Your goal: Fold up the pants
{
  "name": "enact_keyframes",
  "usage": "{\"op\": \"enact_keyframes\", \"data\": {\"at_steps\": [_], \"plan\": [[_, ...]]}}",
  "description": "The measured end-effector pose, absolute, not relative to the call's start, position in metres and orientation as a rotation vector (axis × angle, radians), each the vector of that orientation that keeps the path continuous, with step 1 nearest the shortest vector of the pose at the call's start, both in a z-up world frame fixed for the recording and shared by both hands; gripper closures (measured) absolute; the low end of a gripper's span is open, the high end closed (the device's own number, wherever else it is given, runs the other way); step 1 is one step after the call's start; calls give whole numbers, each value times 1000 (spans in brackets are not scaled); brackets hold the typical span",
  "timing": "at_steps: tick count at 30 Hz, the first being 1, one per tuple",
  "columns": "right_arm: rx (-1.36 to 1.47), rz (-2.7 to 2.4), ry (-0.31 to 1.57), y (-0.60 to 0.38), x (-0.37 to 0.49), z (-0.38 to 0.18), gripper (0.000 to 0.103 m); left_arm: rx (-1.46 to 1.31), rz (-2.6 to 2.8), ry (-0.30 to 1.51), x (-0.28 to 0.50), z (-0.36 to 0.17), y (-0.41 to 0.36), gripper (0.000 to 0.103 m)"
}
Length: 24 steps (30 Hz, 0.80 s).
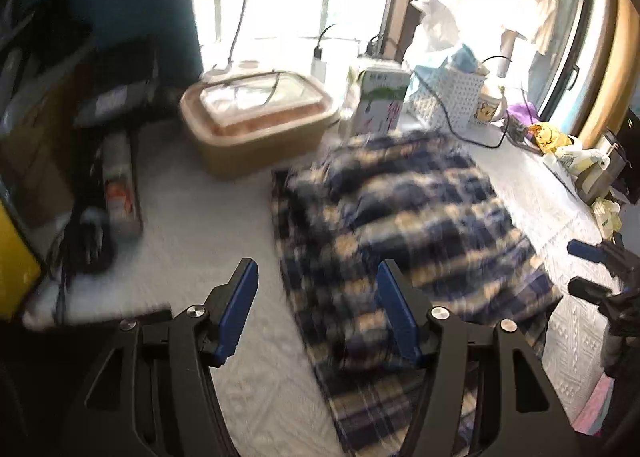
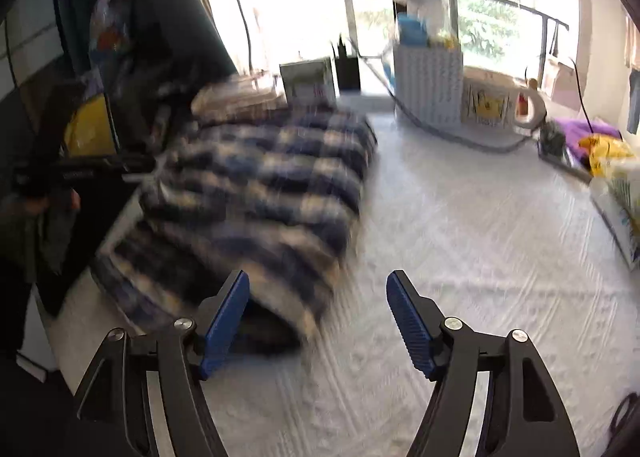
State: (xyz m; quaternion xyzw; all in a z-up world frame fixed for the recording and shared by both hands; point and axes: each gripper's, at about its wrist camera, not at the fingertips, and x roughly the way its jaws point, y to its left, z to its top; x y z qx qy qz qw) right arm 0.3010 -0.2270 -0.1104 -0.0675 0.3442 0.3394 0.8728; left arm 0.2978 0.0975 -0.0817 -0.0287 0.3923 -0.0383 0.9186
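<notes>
Left gripper [image 1: 316, 309]: fingers spread wide, grasping nothing, above the near edge of the pants [image 1: 400, 217]. Right gripper [image 2: 318, 317]: fingers spread, empty, just right of the pants. Pants: plaid, bunched on white counter [image 2: 480, 237], before tub [image 1: 256, 117] and basket [image 2: 428, 89]

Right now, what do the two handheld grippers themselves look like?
Both the left gripper and right gripper match: black angular plastic linkage arms with triangular cut-outs, round silver pivot bolts, and blue ribbed pads lining each finger. No cables, sleeves or markings are visible.

A home: cluttered table [image 2: 480, 217] by a window, cartoon mug [image 2: 496, 103], tissue basket [image 2: 428, 93].
</notes>
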Motion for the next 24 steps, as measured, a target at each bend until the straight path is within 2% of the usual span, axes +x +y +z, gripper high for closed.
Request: {"op": "enact_keyframes", "data": {"at_steps": [4,13,17,22,24], "plan": [[-187,734,688,-198,313,-100,30,-1,-102,798,323,-84,91,41],[-284,725,744,-140,381,-114,32,-41,-110,880,369,-114,108,40],[-360,671,749,-129,414,-121,32,-74,-100,892,375,-125,123,24],[-401,647,805,-124,452,-150,32,-104,-117,901,379,-134,131,20],[-381,651,801,-125,457,-150,29,-92,-118,904,380,-134,131,20]]}}
